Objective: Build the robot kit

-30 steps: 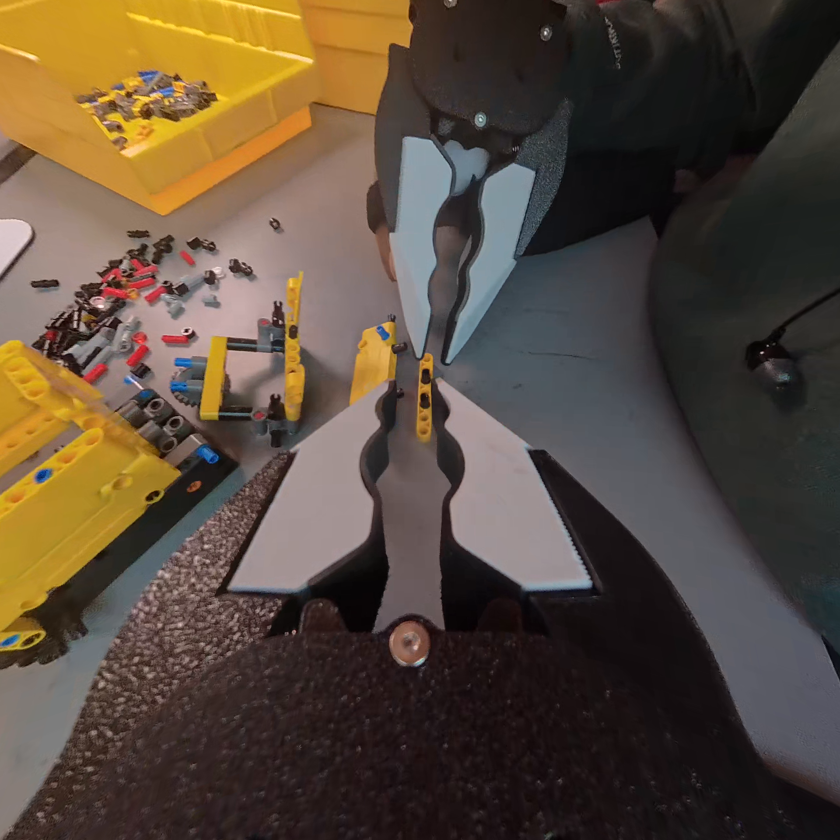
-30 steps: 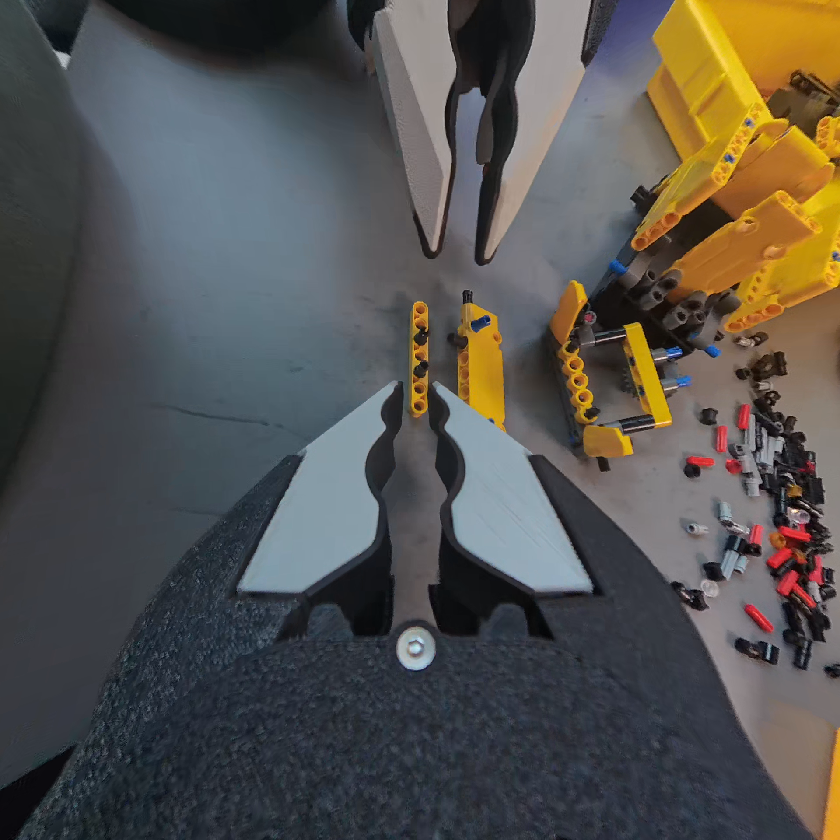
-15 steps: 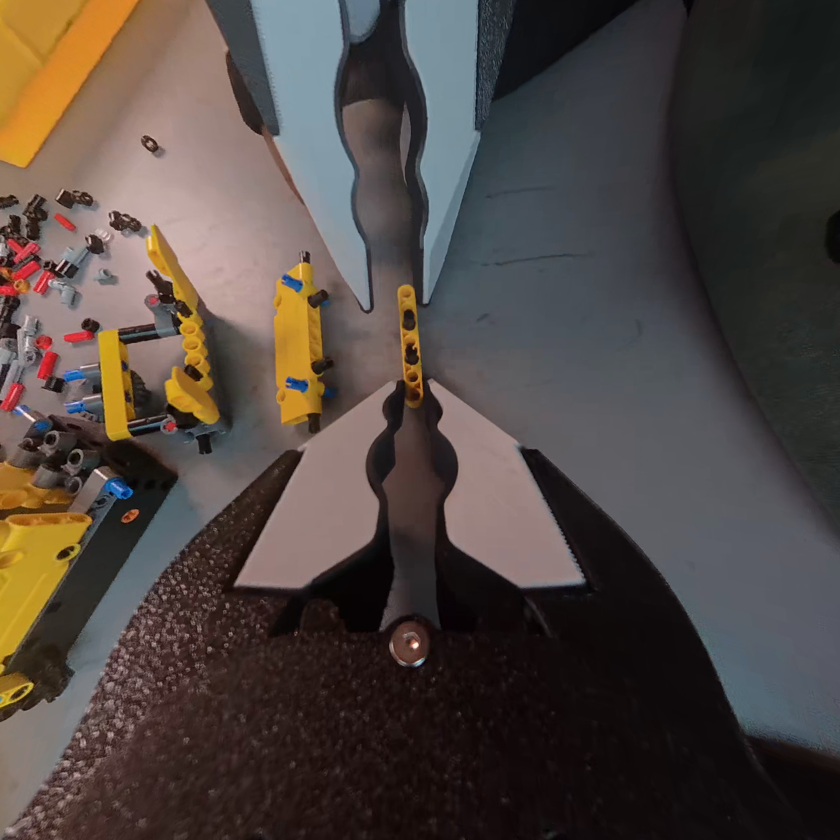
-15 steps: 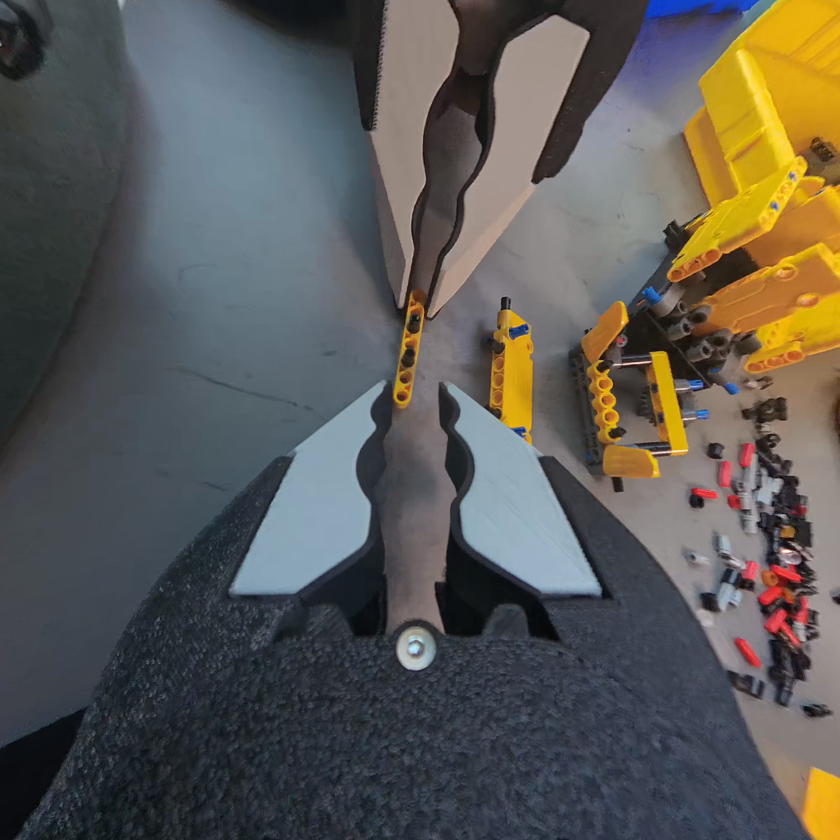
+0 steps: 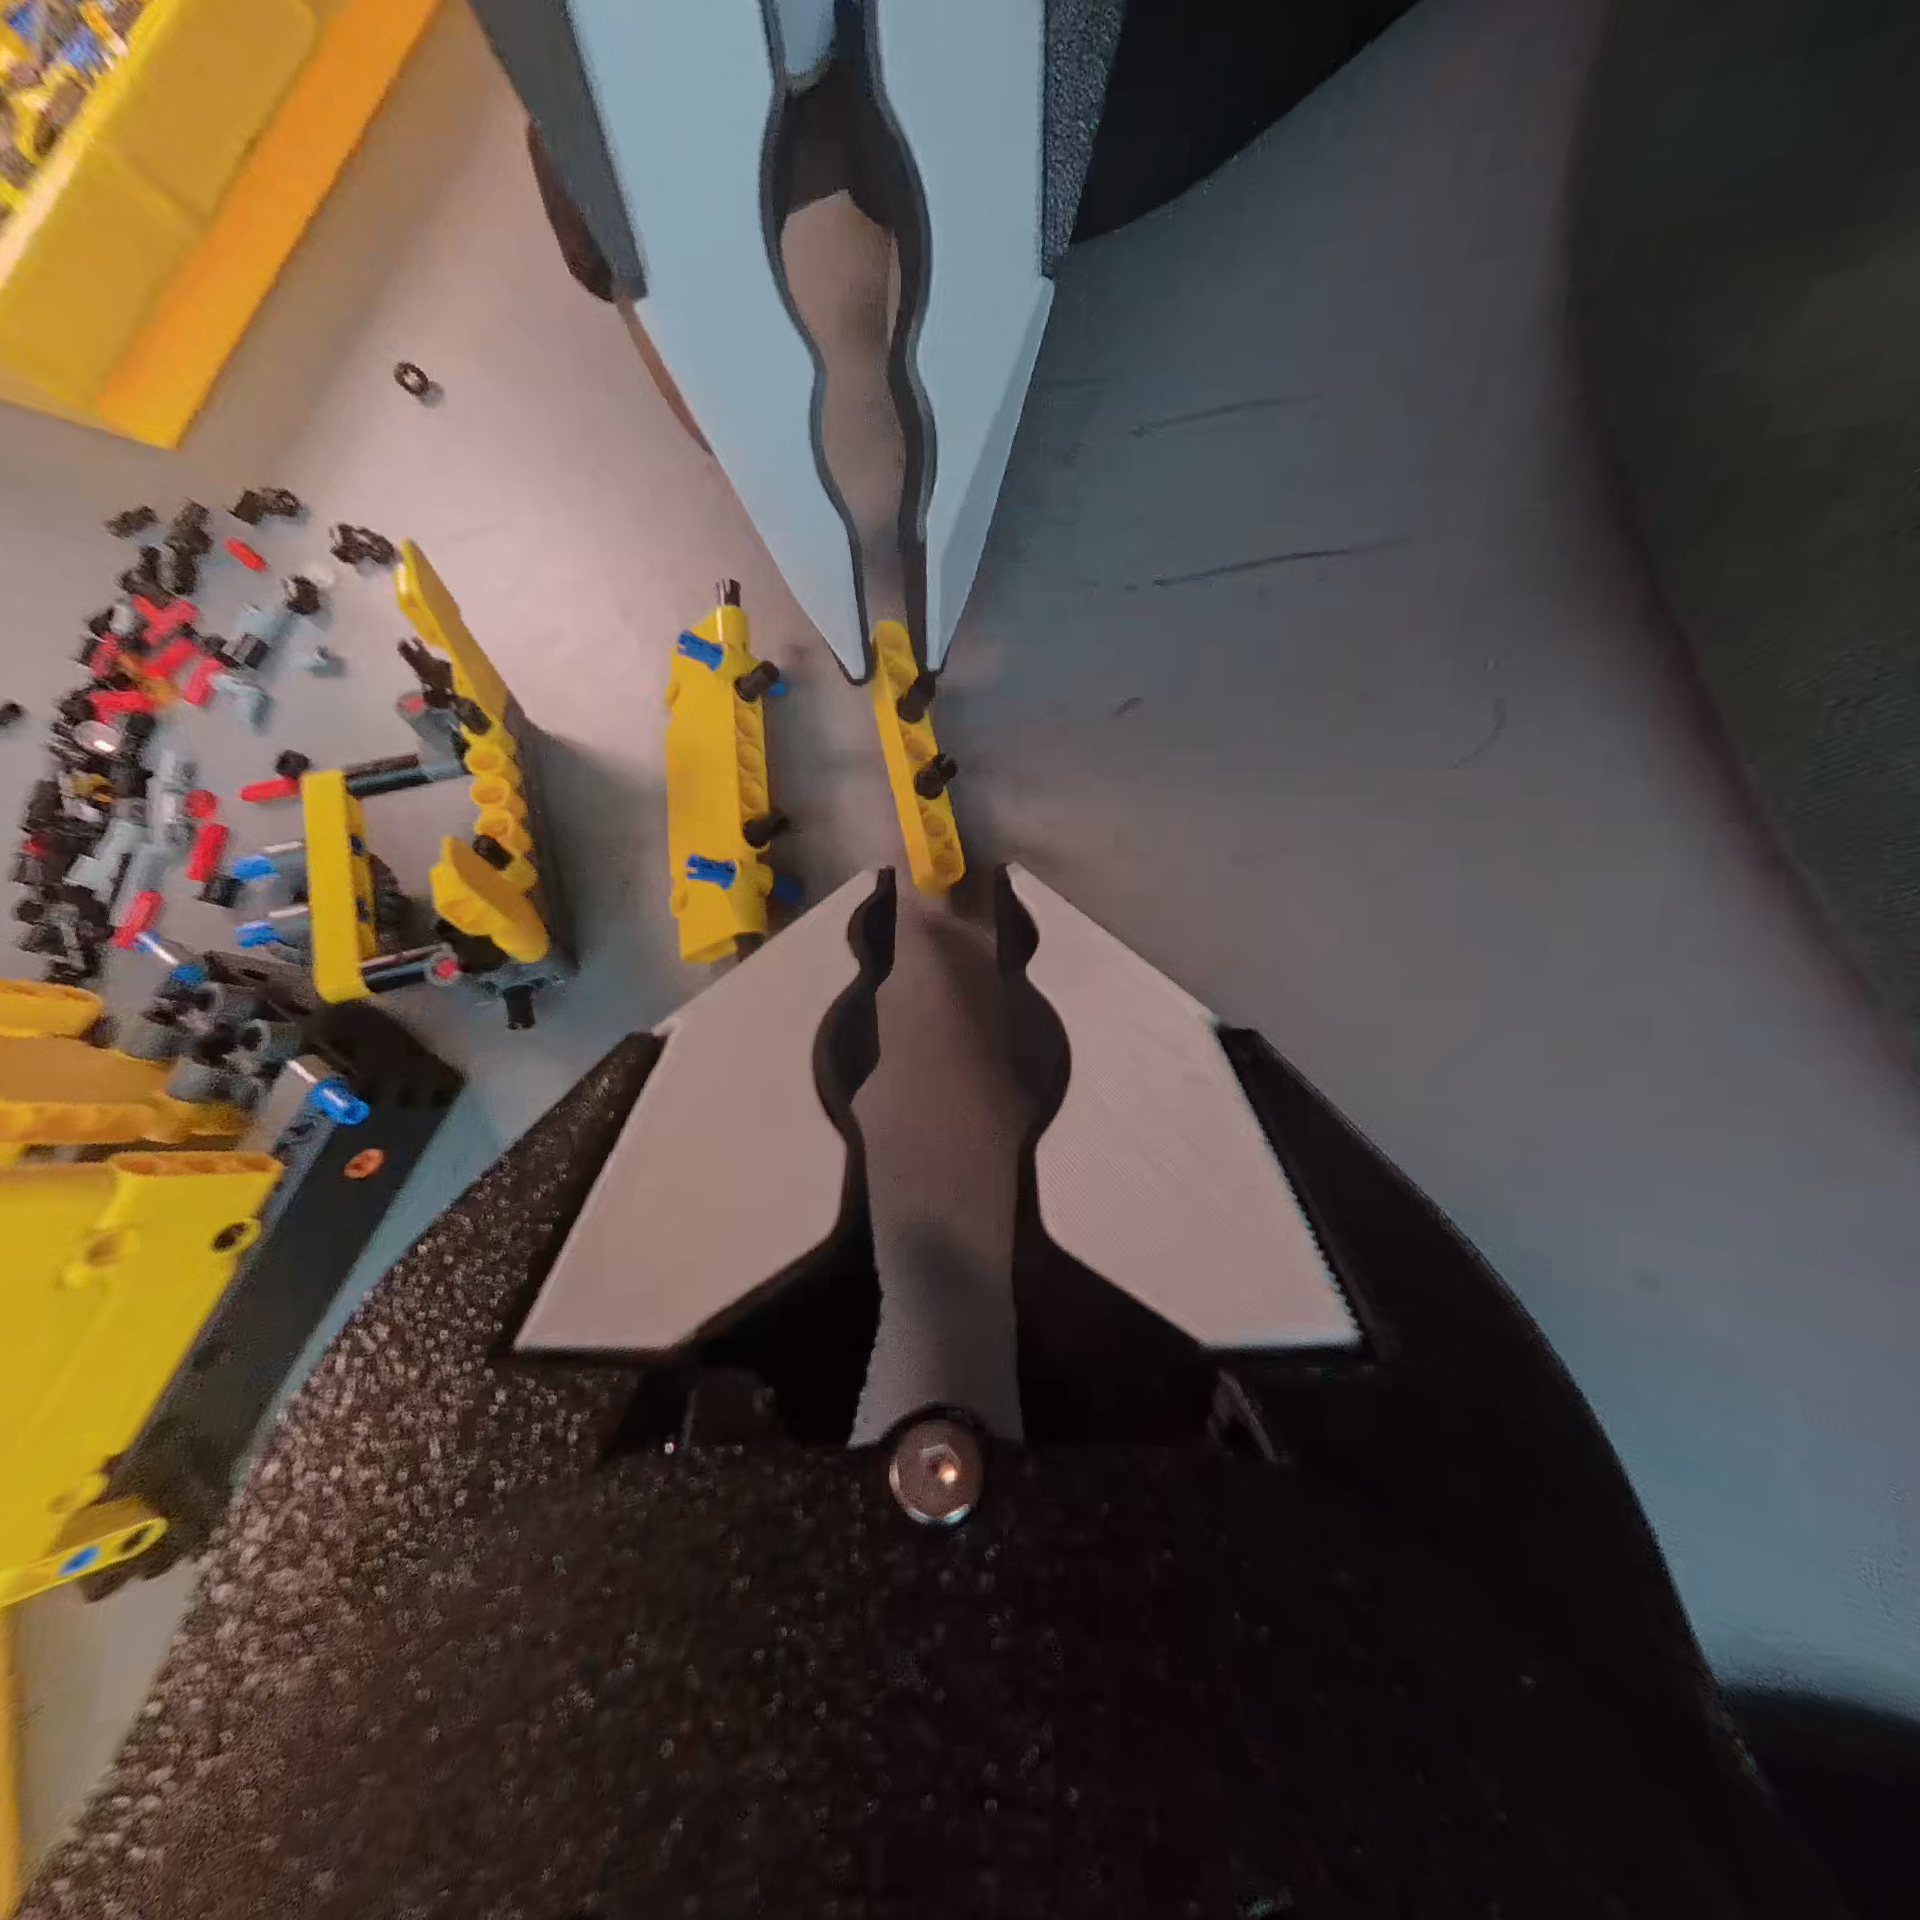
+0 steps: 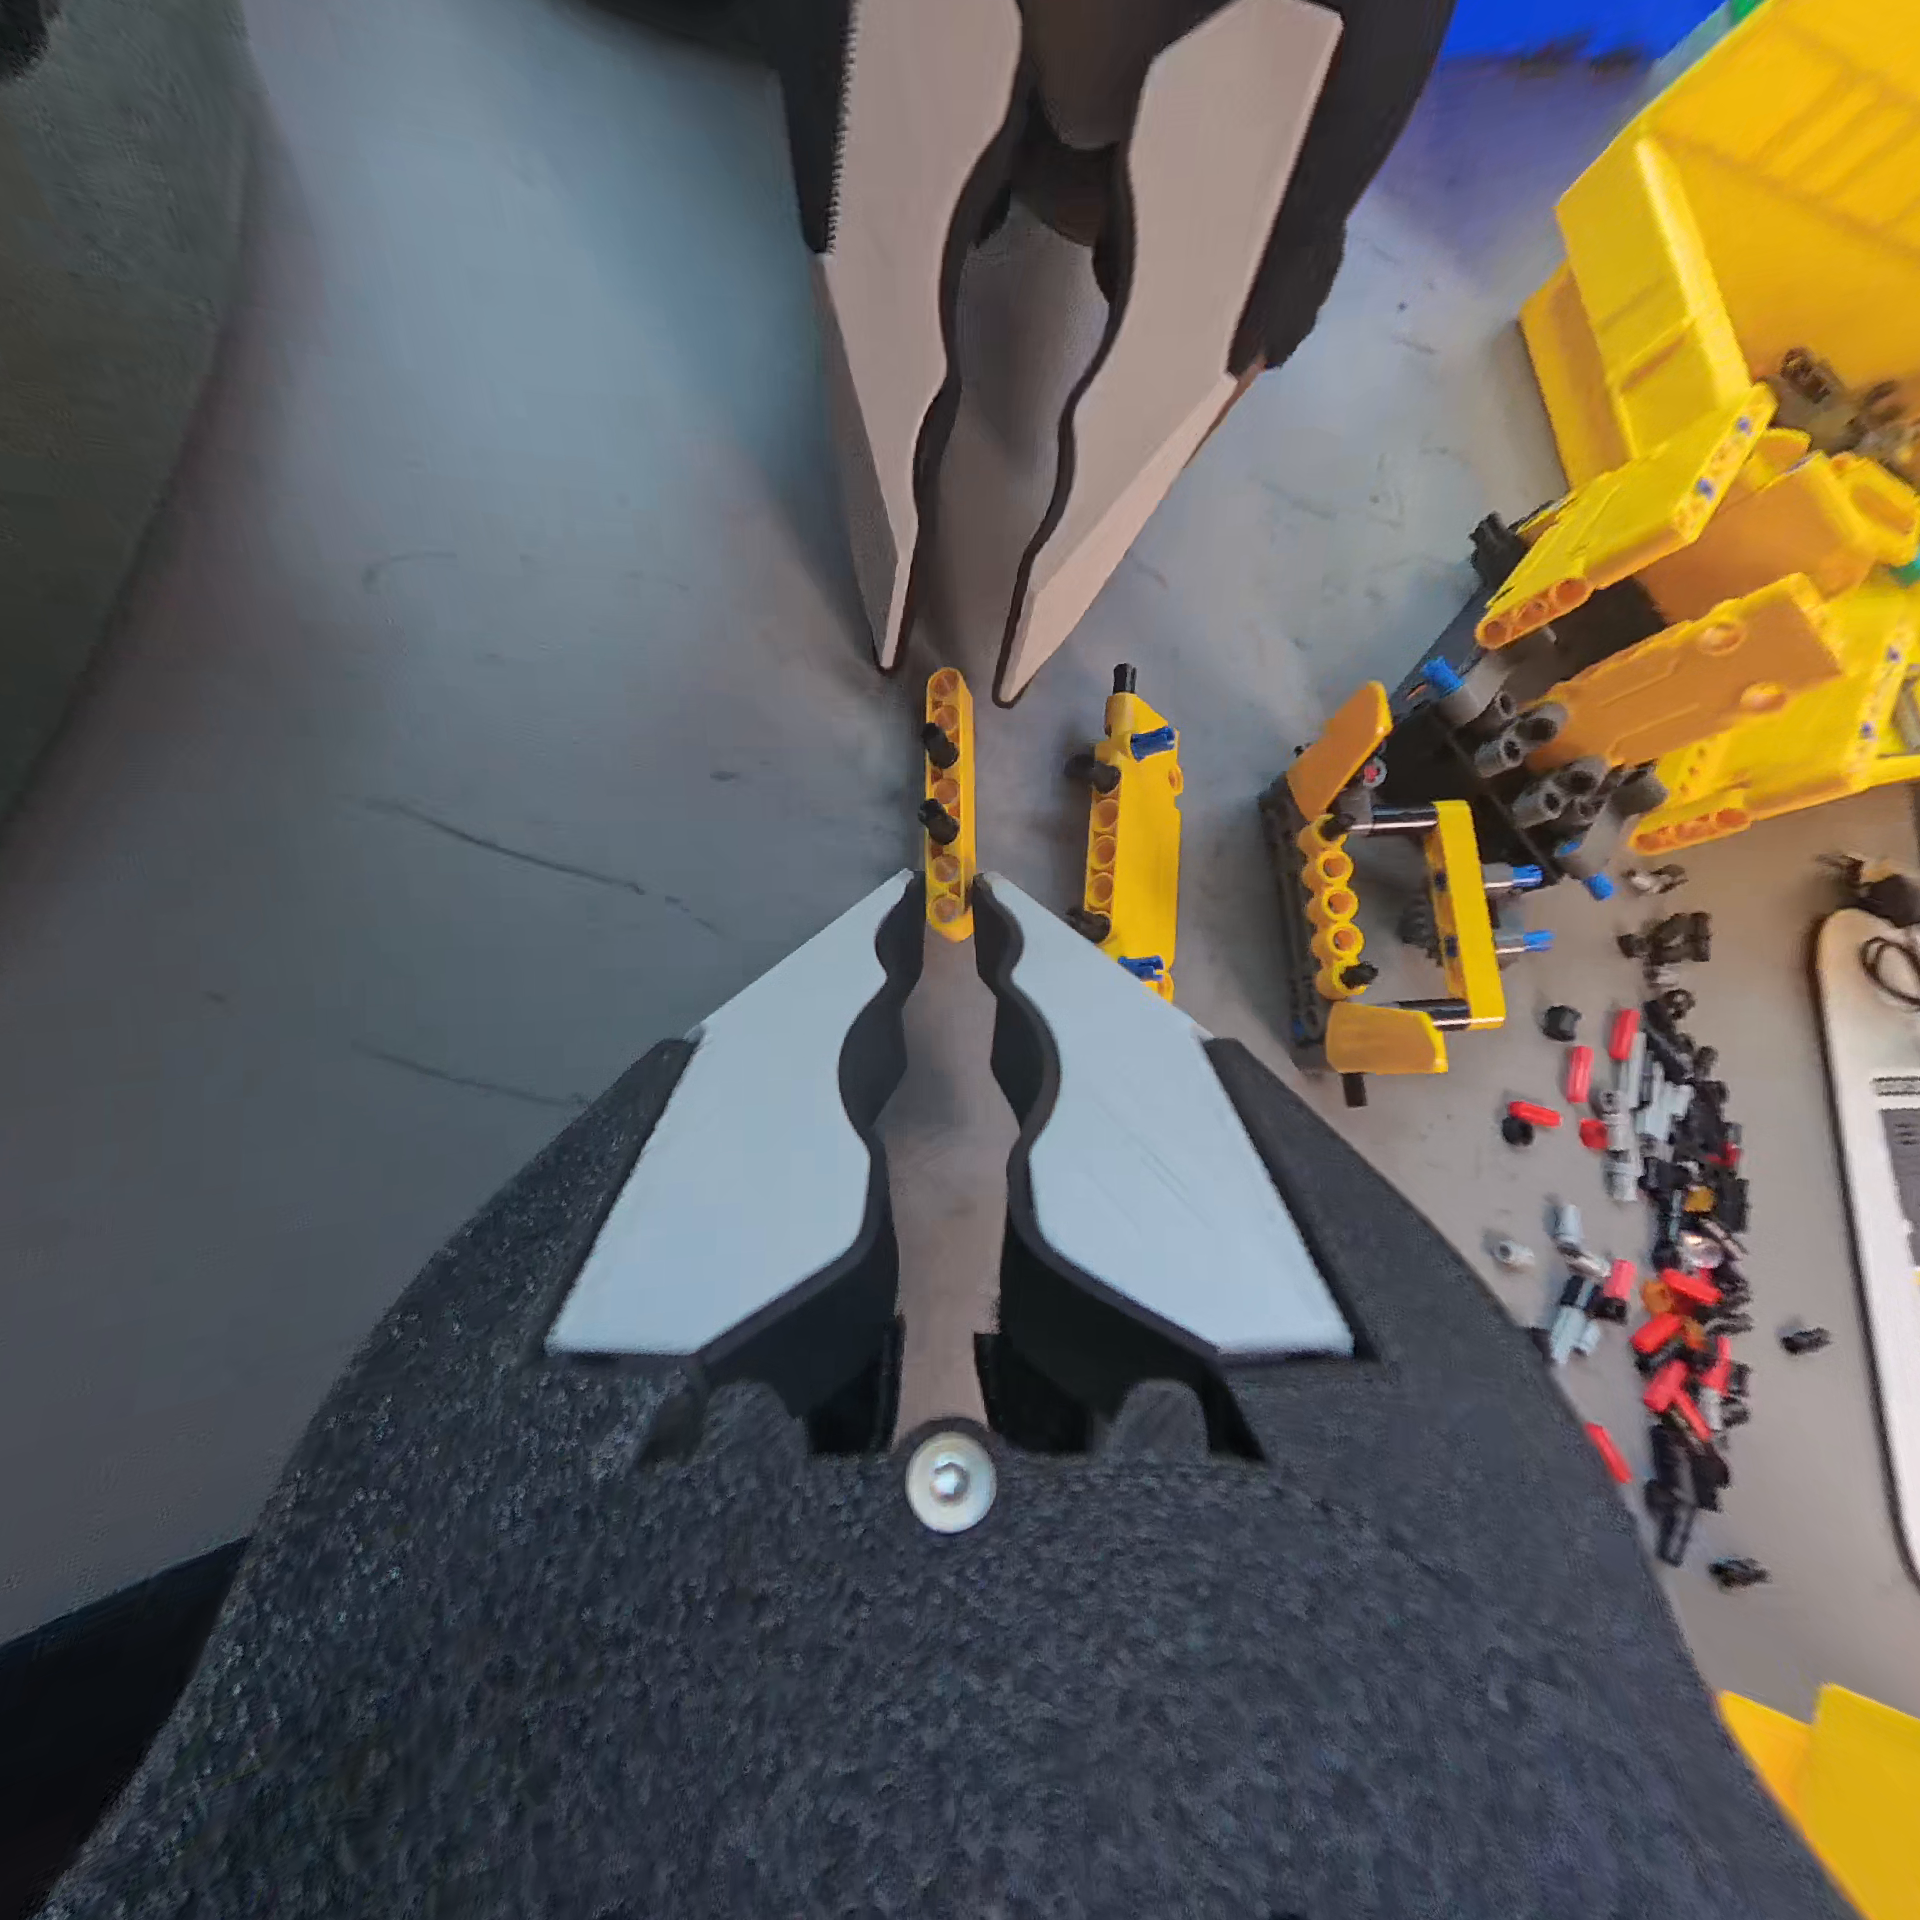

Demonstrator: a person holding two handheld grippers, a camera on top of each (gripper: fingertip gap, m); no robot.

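A thin yellow beam with two black pins (image 5: 920,821) (image 6: 954,784) is stretched between my two grippers above the grey table. My right gripper (image 6: 948,880) is shut on one end of it; in the left wrist view it (image 5: 896,670) comes in from the top. My left gripper (image 5: 942,871) is open, its fingertips on either side of the beam's other end with a gap on each side. It shows at the top of the right wrist view (image 6: 945,684), jaws spread.
Beside the beam lie a yellow block with blue pins (image 5: 717,790) (image 6: 1127,842) and a yellow frame assembly (image 5: 332,873) (image 6: 1460,894). Further out are a pile of small red, black and grey parts (image 5: 125,727) (image 6: 1673,1247), a large yellow model (image 5: 104,1299) (image 6: 1714,675) and yellow bins (image 5: 135,239) (image 6: 1714,260). Tip to tip, the grippers are about 5 cm apart.
The left gripper held the beam before and has now opened. The right gripper, open half a second ago, has closed on the beam's other end.
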